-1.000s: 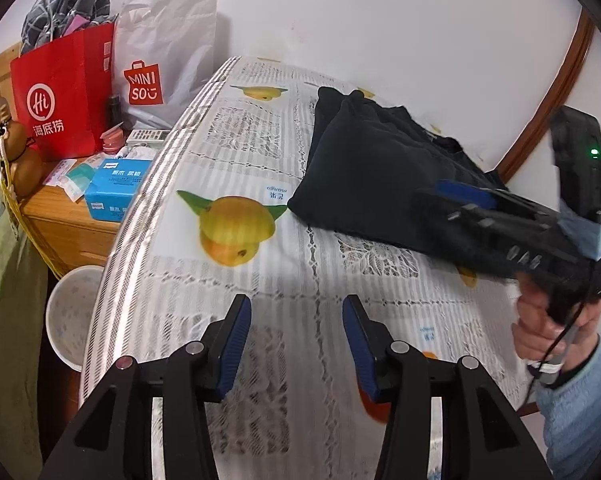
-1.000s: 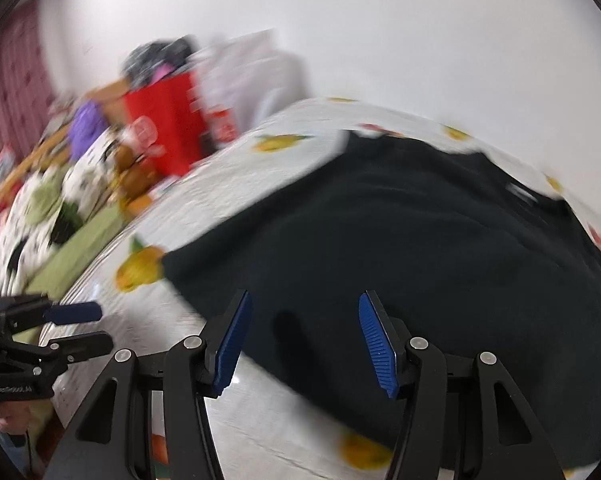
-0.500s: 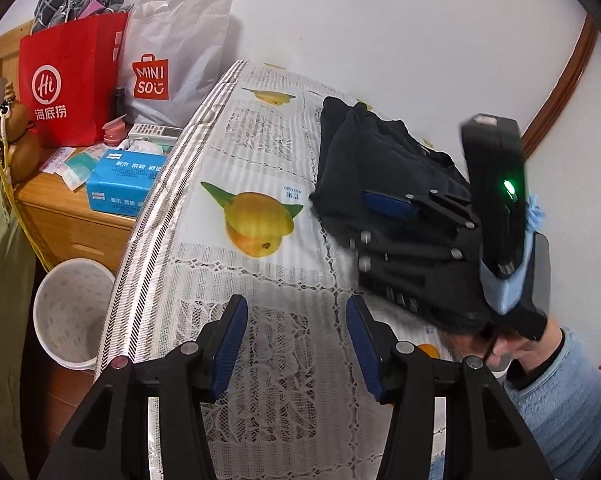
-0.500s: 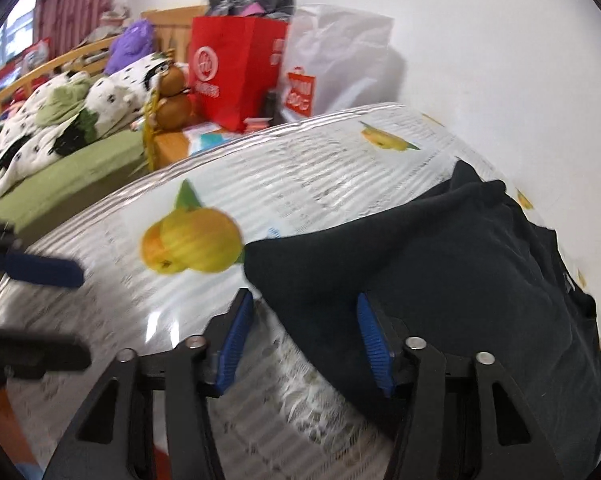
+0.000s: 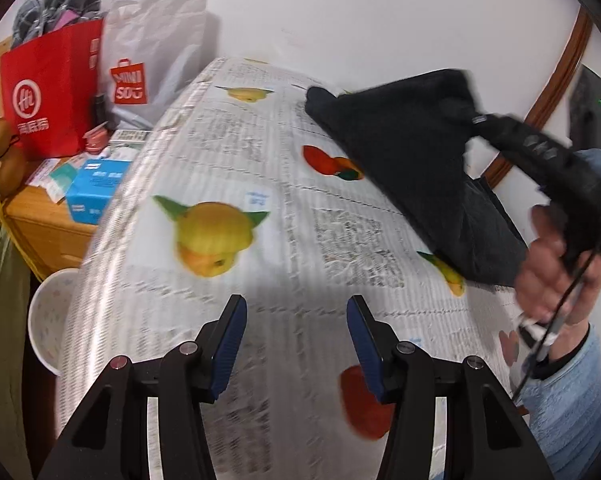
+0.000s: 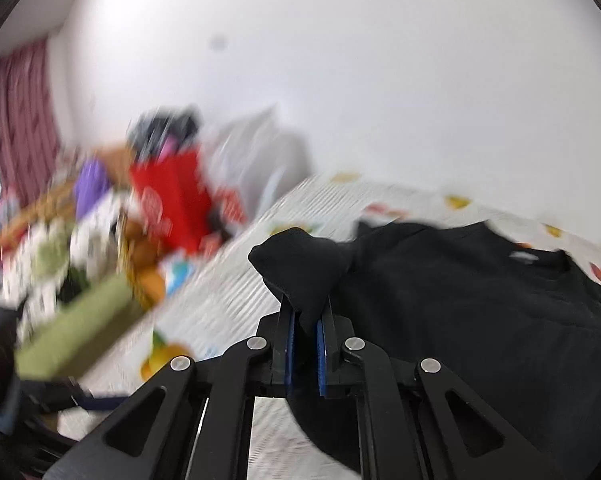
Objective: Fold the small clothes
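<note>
Two grippers are in view, each in a different state. The right gripper (image 6: 305, 334) has its blue pads pressed together on a bunched corner of the black garment (image 6: 480, 312), and a lump of the dark cloth pokes up above the fingertips. In the left wrist view that same gripper (image 5: 478, 120) is raised above the table, with the person's hand (image 5: 556, 264) around its handle, and the garment (image 5: 412, 160) hangs from it in a slanting sheet whose lower edge reaches down to the tablecloth (image 5: 260, 280) on the right side. The left gripper (image 5: 295, 334) is spread wide with nothing between its blue pads, poised over the near part of the fruit-printed cloth. On the low wooden cabinet (image 5: 48, 232) left of the table stand a red paper bag (image 5: 48, 96), a white plastic bag (image 5: 156, 44) and a blue box (image 5: 94, 190); a white bin (image 5: 50, 320) sits on the floor below. The right wrist view is heavily blurred.
</note>
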Demonstrator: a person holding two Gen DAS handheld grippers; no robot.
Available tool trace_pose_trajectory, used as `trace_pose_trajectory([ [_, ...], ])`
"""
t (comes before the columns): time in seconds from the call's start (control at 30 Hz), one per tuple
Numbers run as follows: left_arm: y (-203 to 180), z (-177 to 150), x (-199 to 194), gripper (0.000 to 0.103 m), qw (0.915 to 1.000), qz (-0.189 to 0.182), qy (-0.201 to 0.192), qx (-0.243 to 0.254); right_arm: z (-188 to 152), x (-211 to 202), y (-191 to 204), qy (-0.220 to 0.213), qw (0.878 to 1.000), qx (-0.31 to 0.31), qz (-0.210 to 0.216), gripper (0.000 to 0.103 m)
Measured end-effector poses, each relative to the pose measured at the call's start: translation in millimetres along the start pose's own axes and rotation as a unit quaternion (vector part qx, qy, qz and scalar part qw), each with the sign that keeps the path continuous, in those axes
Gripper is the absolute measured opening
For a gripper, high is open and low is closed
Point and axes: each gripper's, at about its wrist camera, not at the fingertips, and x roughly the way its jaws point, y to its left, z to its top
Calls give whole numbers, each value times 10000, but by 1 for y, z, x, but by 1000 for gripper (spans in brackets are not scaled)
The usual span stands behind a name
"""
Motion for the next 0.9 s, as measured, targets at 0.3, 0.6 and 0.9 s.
trace_pose_trajectory([
  [0.3, -83, 18, 45, 50, 9963, -435, 186, 711, -24, -62, -119, -555, 9880, 1336, -542, 8],
  [0.6, -164, 20, 89, 53, 9869, -769, 380, 1366, -85, -70, -171, 83, 9803, 1846, -694, 8],
  [0.9, -179, 21, 115, 52, 9866, -444, 480, 1493, -111, -76, -193, 365, 9775, 2019, -486, 10],
])
